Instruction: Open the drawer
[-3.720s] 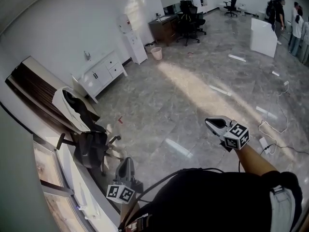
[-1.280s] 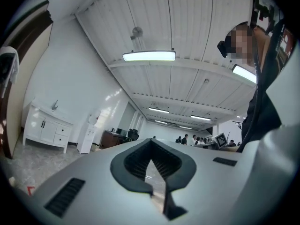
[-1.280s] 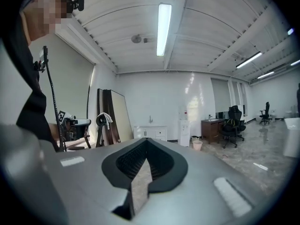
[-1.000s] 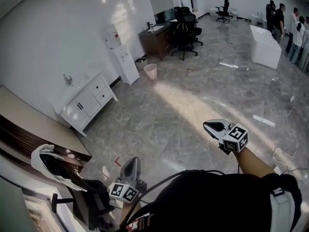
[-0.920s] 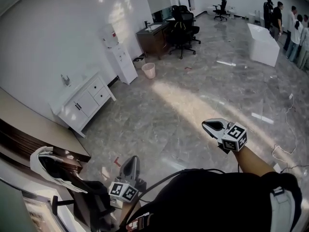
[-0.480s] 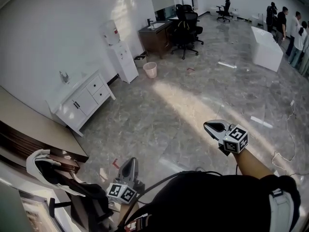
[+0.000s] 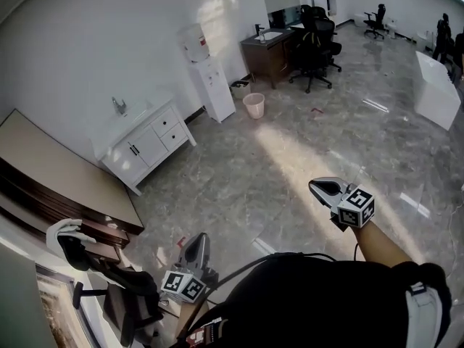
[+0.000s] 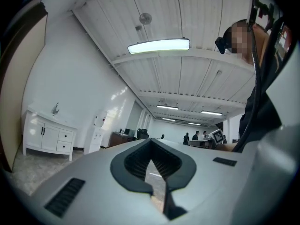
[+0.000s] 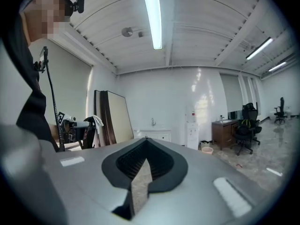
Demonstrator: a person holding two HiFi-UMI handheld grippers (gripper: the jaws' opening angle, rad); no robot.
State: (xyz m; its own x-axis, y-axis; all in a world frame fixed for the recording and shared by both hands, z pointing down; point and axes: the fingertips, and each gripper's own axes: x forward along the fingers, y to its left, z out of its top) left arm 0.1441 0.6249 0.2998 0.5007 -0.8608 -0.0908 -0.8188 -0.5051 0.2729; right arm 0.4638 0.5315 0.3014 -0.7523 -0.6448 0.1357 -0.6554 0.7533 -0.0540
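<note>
Standing against the wall, the white cabinet (image 7: pixel 147 145) with its drawers (image 7: pixel 171 130) sits in the upper left of the head view, well apart from both of my grippers across the grey marble floor (image 7: pixel 290 158). Only the head view shows that stretch of floor between us. The left gripper view catches the cabinet (image 8: pixel 48 135) at lower left, off to the side of my jaws. The right gripper view puts the cabinet (image 9: pixel 153 136) at centre frame, just above the jaw tips in the picture, though far off. My left gripper (image 7: pixel 199 239), low in the head view, is clenched with nothing between its jaws. My right gripper (image 7: pixel 317 185), right of centre, is likewise closed and empty. A water dispenser (image 7: pixel 216 85) and a pink bin (image 7: pixel 254 105) stand to the cabinet's right.
</note>
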